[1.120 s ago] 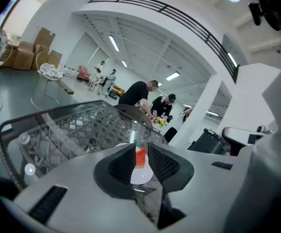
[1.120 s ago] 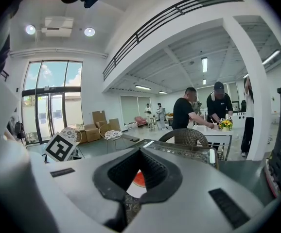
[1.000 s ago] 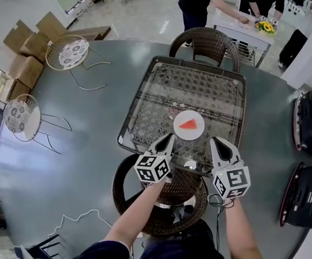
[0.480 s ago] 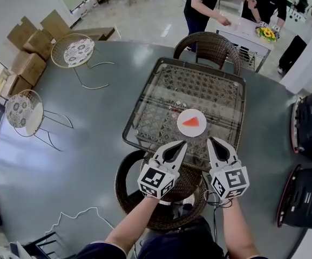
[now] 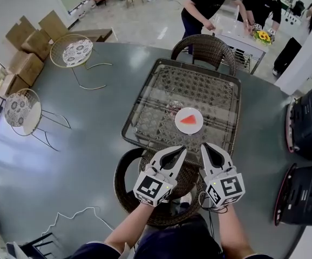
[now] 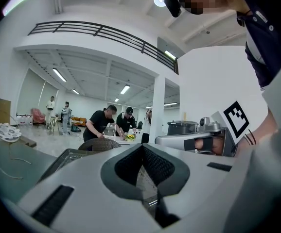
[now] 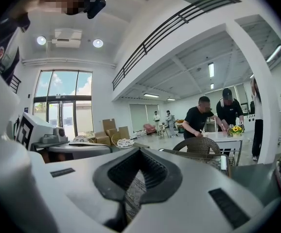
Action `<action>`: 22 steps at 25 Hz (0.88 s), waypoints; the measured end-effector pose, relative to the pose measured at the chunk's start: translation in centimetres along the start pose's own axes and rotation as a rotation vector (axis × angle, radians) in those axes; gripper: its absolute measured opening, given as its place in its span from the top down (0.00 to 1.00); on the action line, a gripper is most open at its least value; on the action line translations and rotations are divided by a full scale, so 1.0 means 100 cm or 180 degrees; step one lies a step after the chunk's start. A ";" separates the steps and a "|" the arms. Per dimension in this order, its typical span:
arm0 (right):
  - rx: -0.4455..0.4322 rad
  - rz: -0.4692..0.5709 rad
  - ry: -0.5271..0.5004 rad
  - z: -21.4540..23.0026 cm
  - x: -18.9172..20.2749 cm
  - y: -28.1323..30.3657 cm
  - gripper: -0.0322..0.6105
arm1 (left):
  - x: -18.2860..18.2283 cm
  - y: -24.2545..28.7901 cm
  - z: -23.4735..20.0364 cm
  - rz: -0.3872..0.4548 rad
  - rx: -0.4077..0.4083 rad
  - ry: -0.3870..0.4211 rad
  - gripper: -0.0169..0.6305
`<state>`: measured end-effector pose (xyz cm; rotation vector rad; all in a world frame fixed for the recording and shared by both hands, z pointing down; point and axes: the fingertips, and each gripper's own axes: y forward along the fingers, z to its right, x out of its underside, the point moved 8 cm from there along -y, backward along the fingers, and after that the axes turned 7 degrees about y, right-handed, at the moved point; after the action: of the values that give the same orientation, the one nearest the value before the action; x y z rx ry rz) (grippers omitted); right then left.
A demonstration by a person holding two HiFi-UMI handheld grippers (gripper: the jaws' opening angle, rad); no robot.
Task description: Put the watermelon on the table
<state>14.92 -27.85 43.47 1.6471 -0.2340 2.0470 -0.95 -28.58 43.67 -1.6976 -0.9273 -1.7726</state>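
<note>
The watermelon (image 5: pixel 188 120), a red wedge, lies on a small round white plate (image 5: pixel 189 130), a little right of the middle of the head view. The plate rests on the glass top of the square wicker table (image 5: pixel 199 88), in the half of the table lower in the frame.

Your two grippers hover just below the table's lower edge, well apart from the plate and touching nothing. Your left gripper (image 5: pixel 182 149) points up and to the right, and its fingers meet at the tips, with only the hollow between the pads showing and nothing in it. Your right gripper (image 5: pixel 204 145) sits just beside it, pointing up and slightly left, with its tips likewise pressed together and empty. Each gripper view agrees: ribbed pads closing to a point, with wicker visible through the gap.

Under your forearms stands a round wicker chair (image 5: pixel 126 182). A second one (image 5: pixel 204 45) is tucked at the table's upper edge. At upper right, people lean over a white table bearing yellow flowers (image 5: pixel 263 35). Two wire chairs with patterned seats (image 5: pixel 72 52) stand at left, near stacked cardboard boxes (image 5: pixel 26 42). Black cases (image 5: pixel 310 123) line the right edge.
</note>
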 end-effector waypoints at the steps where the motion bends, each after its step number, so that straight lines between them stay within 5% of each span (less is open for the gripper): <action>1: -0.0014 0.0008 -0.0014 -0.003 -0.001 -0.002 0.95 | -0.002 -0.003 0.001 0.0011 -0.0001 -0.0015 0.97; 22: -0.0050 0.0104 -0.0121 -0.025 -0.015 -0.018 0.95 | -0.013 -0.028 0.007 0.0028 -0.0044 -0.0032 0.97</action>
<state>13.86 -25.64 41.13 1.6843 -0.2913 2.0340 -2.53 -26.38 41.98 -1.7179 -0.9124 -1.7701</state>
